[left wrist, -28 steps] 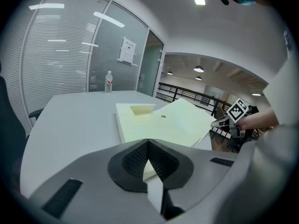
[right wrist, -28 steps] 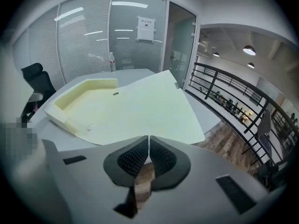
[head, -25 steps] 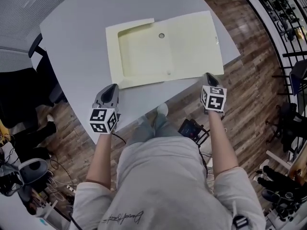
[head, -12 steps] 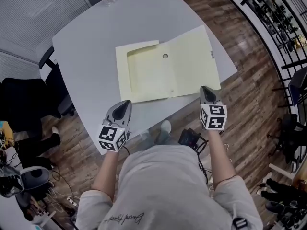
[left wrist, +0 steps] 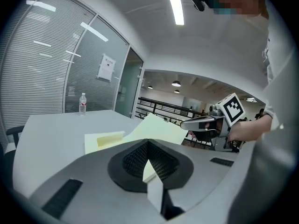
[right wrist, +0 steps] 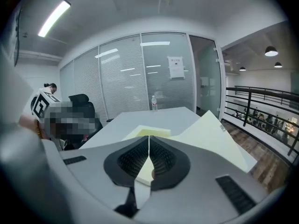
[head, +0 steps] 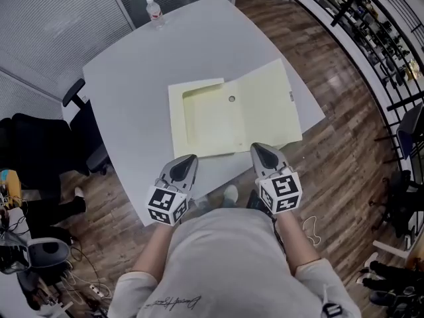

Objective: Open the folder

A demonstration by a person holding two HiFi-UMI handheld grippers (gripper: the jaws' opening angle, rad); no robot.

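Before the folder (head: pixel 232 114), left tool (head: pixel 187 158) and right tool (head: pixel 260 148) have converged.

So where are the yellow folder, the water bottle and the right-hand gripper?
folder (head: pixel 265 108), head view, on its opened cover.
water bottle (head: pixel 155 13), head view, on its body.
right gripper (head: pixel 260 149), head view, between its fingertips.

No text can be read. Cursive print on the shirt (head: pixel 173 302) hem is too small to make out. Sheet (right wrist: pixel 176 67) on the glass wall has illegible print. Bottle (head: pixel 154 12) label is unreadable. Small tag (head: pixel 291 96) on the folder (head: pixel 265 108) edge is illegible.
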